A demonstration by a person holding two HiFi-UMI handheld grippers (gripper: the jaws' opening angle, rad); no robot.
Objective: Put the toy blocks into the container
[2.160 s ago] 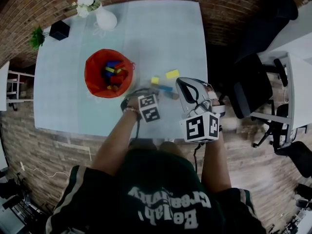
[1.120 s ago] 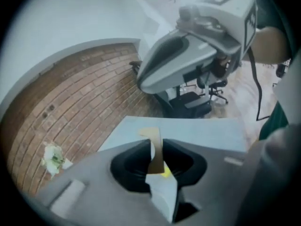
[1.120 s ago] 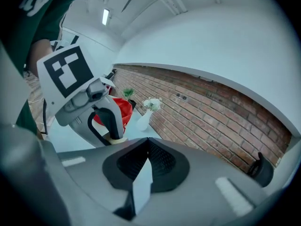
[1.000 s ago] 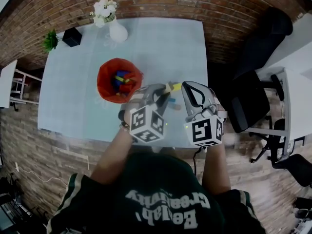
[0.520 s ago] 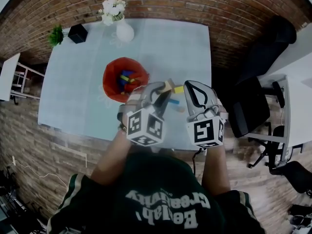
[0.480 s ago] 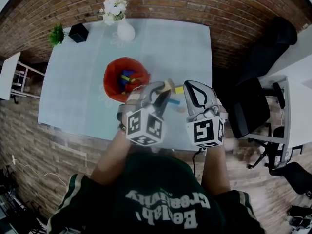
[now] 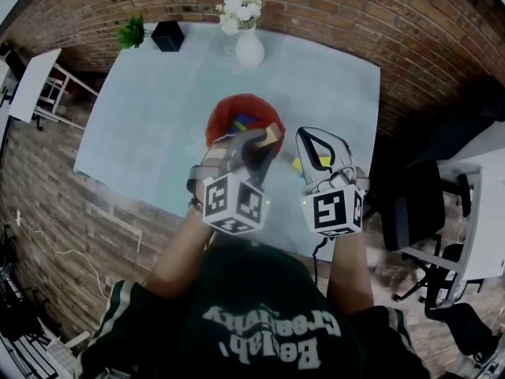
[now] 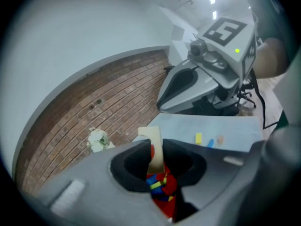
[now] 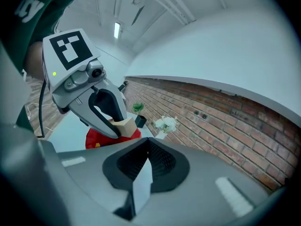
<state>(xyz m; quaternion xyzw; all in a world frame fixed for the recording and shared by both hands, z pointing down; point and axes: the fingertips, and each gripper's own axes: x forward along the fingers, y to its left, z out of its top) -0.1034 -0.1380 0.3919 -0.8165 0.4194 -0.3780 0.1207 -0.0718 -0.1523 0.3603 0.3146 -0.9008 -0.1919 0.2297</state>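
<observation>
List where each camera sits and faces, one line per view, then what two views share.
Head view: on the person's head, facing steeply down at the table; shows both arms, left tool, right tool.
Left gripper view: rides the left tool, looking along its jaws over the red container; shows those jaws gripping a tan block.
Right gripper view: rides the right tool, facing the brick wall; shows its own jaws.
Shared: each gripper view shows the other tool; all show the container.
</observation>
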